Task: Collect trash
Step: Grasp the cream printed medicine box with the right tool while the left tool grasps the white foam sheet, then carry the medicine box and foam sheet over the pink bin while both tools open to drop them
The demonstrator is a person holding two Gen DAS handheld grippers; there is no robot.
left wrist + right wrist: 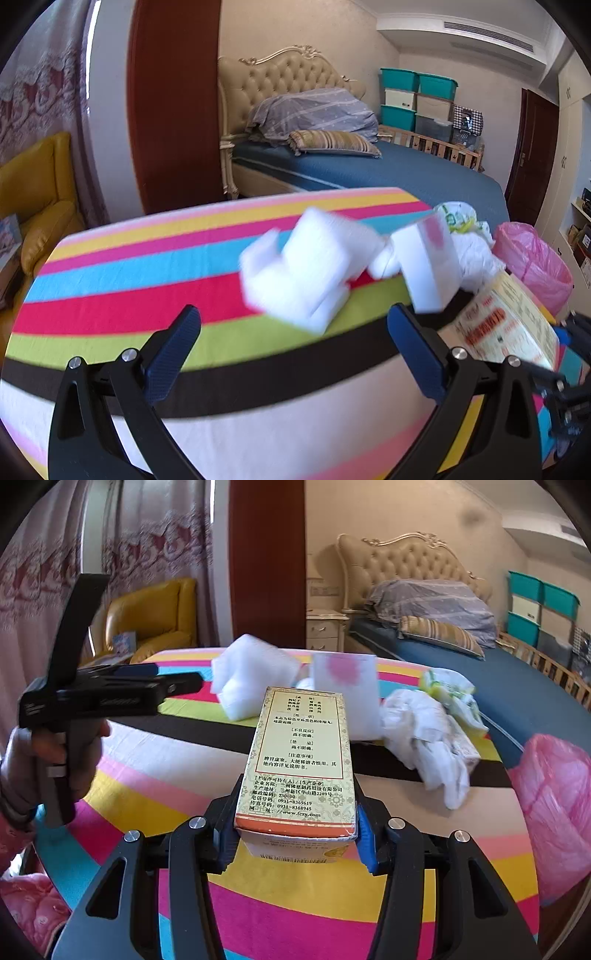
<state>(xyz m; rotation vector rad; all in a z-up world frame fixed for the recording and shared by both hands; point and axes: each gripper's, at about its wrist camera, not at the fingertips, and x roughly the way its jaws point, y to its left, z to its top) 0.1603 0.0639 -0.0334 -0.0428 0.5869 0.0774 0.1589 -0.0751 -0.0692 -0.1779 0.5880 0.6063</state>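
Two white foam blocks (251,679) lie on the striped surface (155,760); right gripper (295,834) clamps one yellow cardboard medicine box (301,760), left gripper (291,332) jaws apart.

Black claw (295,834) arms, blue pads (365,838), silver screws.

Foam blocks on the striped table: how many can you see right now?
2. One foam chunk lies left of centre; a flat foam slab stands behind the medicine box held in the right claw. Others may be hidden.
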